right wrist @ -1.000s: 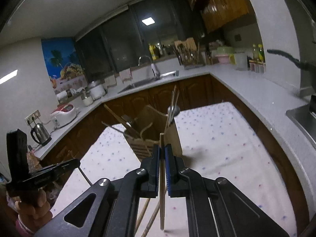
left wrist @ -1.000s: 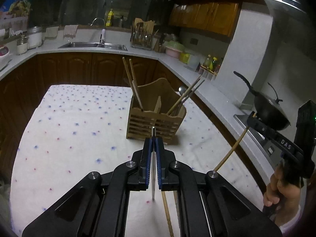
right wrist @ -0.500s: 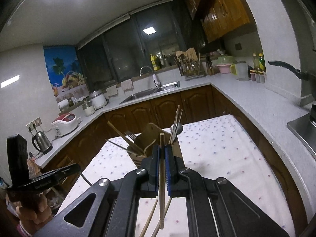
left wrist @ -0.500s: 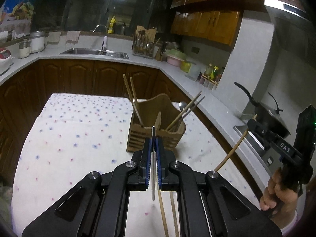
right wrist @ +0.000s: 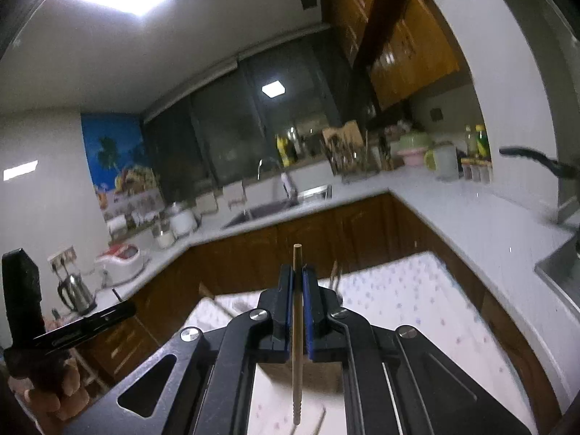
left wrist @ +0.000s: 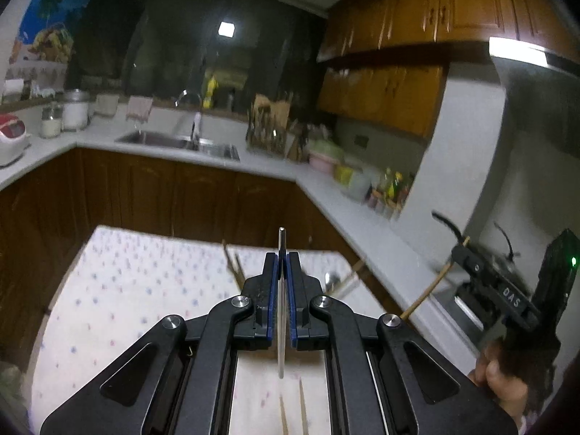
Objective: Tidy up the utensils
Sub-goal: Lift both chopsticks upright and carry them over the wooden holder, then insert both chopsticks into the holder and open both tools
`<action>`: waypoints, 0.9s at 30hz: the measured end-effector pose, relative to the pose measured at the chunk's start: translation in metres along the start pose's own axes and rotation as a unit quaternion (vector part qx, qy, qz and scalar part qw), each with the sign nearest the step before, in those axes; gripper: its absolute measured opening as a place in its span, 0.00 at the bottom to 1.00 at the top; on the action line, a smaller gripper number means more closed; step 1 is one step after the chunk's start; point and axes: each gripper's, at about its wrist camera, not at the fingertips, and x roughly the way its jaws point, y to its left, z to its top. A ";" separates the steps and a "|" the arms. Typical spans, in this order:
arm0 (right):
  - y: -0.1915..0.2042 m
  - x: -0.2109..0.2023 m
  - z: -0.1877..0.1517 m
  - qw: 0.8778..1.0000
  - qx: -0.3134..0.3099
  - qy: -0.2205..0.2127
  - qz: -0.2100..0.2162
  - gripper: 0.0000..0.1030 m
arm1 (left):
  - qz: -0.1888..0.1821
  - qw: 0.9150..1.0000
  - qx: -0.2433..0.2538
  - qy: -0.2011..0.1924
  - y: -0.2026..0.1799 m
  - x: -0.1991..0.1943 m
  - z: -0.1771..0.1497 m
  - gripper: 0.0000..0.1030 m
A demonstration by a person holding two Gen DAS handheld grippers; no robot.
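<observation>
My left gripper (left wrist: 282, 257) is shut on a thin metal utensil (left wrist: 281, 326) that stands upright between its blue pads. My right gripper (right wrist: 297, 270) is shut on a wooden chopstick (right wrist: 297, 330), also upright. The wooden holder sits on the dotted tablecloth (left wrist: 145, 290) and is almost wholly hidden behind the fingers. Only the chopstick ends (left wrist: 232, 264) and a spoon (left wrist: 331, 279) standing in it poke out. The left wrist view shows the right gripper (left wrist: 467, 253) at the right edge, holding its chopstick (left wrist: 431, 286). Two loose chopsticks (left wrist: 293, 413) lie on the cloth below me.
An L-shaped white counter (left wrist: 344, 210) runs behind and to the right of the table, with a sink (left wrist: 177, 141), a utensil rack (left wrist: 270, 127) and jars. A black wok (left wrist: 449, 223) sits at the right. A kettle (right wrist: 76, 291) and a rice cooker (right wrist: 119, 261) stand at the left.
Both grippers have risen and tipped upward, so the holder has sunk behind the fingers and more of the cupboards and ceiling shows. Both grips are unchanged.
</observation>
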 end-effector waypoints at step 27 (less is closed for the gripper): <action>-0.015 0.103 -0.032 0.999 0.000 0.005 -0.040 0.05 | 0.051 0.997 -0.027 0.050 0.028 0.130 -0.043 0.04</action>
